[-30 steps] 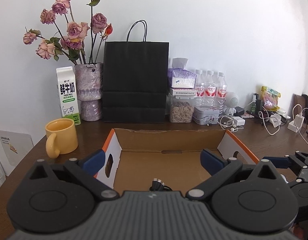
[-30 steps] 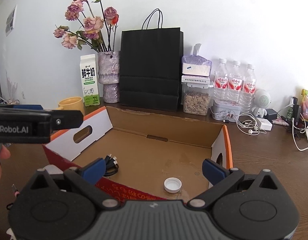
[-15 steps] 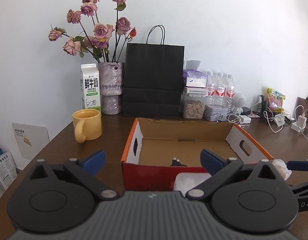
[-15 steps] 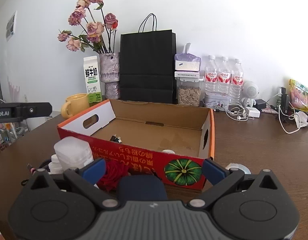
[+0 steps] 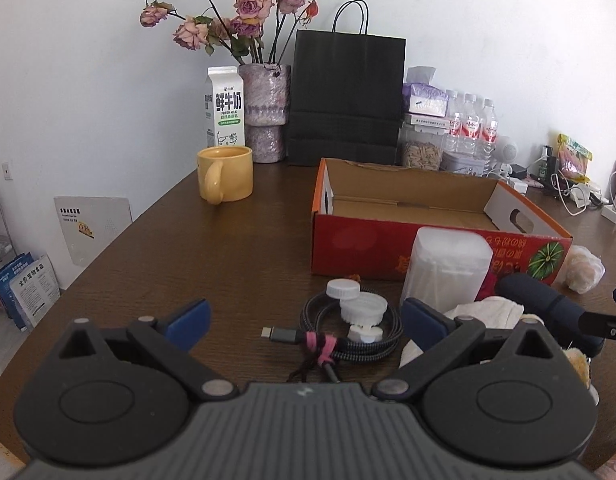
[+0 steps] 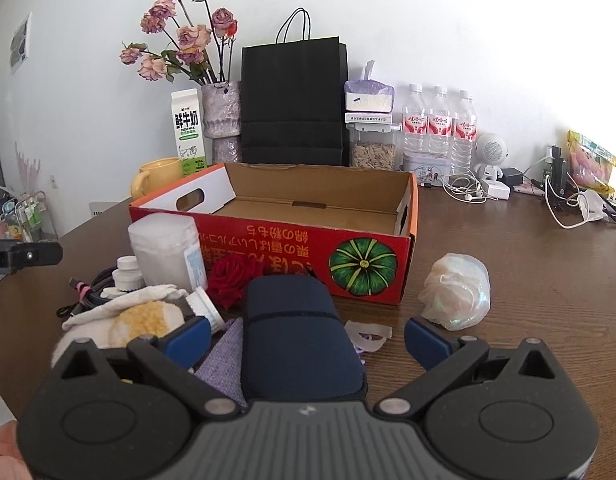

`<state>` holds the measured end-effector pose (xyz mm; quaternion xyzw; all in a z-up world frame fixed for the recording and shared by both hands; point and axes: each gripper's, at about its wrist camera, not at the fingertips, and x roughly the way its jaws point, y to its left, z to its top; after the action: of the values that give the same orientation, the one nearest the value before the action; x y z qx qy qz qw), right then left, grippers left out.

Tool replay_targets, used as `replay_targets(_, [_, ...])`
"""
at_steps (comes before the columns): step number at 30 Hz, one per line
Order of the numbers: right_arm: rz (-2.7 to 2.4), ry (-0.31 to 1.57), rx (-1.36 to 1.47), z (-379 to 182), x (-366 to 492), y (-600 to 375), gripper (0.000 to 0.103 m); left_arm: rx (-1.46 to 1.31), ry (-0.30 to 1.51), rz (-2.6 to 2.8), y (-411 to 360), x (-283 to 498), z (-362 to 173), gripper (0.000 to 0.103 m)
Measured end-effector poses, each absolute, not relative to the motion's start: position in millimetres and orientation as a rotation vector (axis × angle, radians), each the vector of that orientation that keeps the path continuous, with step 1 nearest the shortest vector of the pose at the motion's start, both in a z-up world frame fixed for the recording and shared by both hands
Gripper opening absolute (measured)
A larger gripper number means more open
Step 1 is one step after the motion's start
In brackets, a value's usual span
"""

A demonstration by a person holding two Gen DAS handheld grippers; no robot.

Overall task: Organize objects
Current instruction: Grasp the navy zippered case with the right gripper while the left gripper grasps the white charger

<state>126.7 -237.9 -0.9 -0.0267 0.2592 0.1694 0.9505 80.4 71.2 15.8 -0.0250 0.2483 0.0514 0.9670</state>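
**Q:** On the brown tabletop, what is laid out?

**A:** An open red cardboard box with a green pumpkin printed on its front sits mid-table. Just in front of it lies a loose cluster: a frosted plastic jar, a coiled braided cable with white bottle caps resting on it, a red fabric rose, a cream cloth, a navy zip case and a crumpled clear plastic bag. None of these is in the box.

**Q:** And the two grippers?

**A:** The left gripper hangs low over the cable, its blue fingers spread wide and holding nothing. The right gripper has its fingers apart on either side of the navy case, not touching it.

**Q:** What stands behind?

**A:** A yellow mug, a milk carton, a vase of dried roses, a black paper bag and water bottles stand against the white wall.
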Motion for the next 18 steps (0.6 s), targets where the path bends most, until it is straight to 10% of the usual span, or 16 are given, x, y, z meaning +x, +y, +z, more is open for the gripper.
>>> replay_targets(18, [0.379, 0.646, -0.157, -8.3, 165.4, -227.4, 0.103, -0.024, 0.561, 0.088, 76.2, 102.8, 8.3, 0.103])
